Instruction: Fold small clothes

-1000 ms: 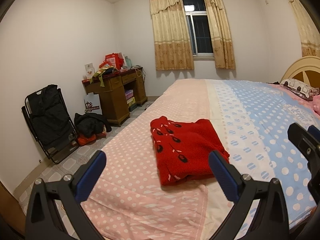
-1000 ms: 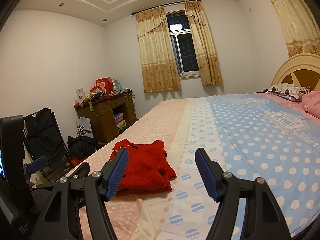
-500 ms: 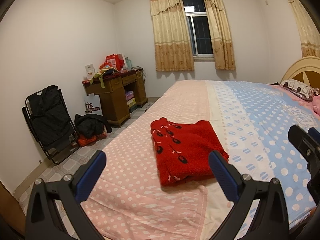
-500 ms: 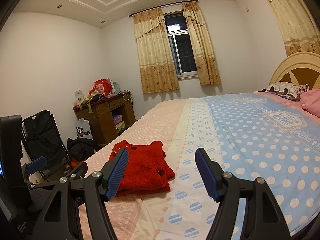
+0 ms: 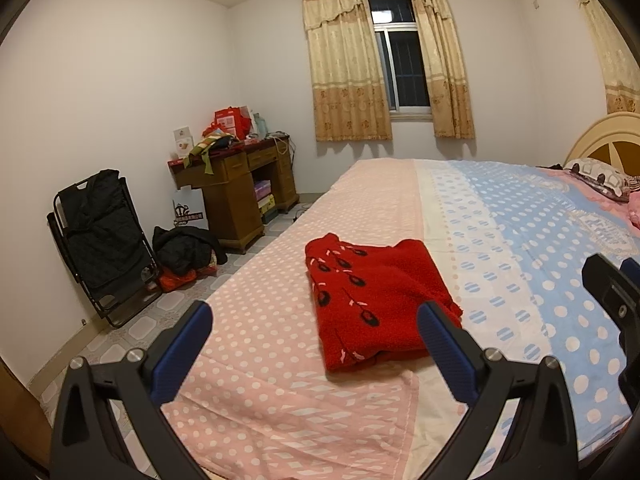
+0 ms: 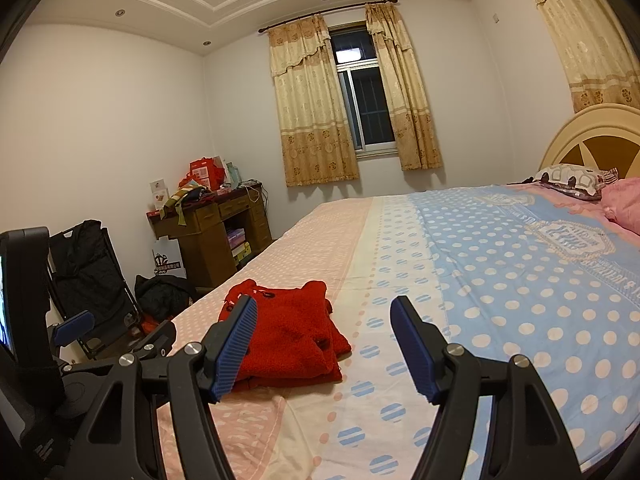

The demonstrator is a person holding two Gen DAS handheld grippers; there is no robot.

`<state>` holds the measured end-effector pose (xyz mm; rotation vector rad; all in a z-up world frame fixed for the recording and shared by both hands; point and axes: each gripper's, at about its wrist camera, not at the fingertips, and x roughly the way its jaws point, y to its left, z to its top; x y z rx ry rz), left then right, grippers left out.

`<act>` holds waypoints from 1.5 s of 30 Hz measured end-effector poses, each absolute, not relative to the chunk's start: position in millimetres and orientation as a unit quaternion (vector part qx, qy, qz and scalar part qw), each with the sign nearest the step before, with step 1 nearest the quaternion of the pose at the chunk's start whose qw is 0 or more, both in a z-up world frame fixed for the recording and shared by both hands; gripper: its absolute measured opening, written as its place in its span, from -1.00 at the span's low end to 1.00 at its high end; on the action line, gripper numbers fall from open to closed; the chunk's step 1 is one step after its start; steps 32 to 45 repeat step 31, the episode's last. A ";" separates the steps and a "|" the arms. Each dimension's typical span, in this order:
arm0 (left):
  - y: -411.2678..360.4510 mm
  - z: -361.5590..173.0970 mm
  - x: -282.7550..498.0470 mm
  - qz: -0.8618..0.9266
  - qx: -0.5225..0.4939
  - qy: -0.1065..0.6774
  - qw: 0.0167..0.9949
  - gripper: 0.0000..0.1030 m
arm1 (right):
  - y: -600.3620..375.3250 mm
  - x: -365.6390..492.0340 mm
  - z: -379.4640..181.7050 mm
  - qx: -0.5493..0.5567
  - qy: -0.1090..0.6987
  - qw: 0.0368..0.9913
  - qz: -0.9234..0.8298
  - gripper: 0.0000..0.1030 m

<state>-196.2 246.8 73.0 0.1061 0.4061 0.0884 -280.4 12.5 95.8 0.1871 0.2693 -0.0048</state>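
Note:
A small red fleece garment with dark flower marks lies folded flat on the pink and blue polka-dot bedspread. It also shows in the right wrist view. My left gripper is open and empty, held above the bed just short of the garment. My right gripper is open and empty, to the right of the garment and above the bed. The right gripper's body shows at the left view's right edge, and the left gripper at the right view's left edge.
Pillows lie by the headboard at the far right. A wooden desk with clutter, a folded black chair and a dark pile on the floor stand left of the bed. A curtained window is behind.
Both grippers have tilted up and back slightly, the right more so, so the garment sits a little lower in the views. The garment has not moved and both grippers stay open.

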 end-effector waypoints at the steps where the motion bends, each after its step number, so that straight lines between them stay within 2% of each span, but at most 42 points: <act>1: 247.1 73.0 -196.1 0.044 0.053 0.201 0.977 1.00 | 12.0 -280.0 96.1 0.093 0.134 0.987 -0.002 0.36; 45: 246.4 73.3 -193.2 0.028 0.041 0.197 0.979 1.00 | 5.4 -286.9 100.4 0.099 0.125 0.987 -0.032 0.36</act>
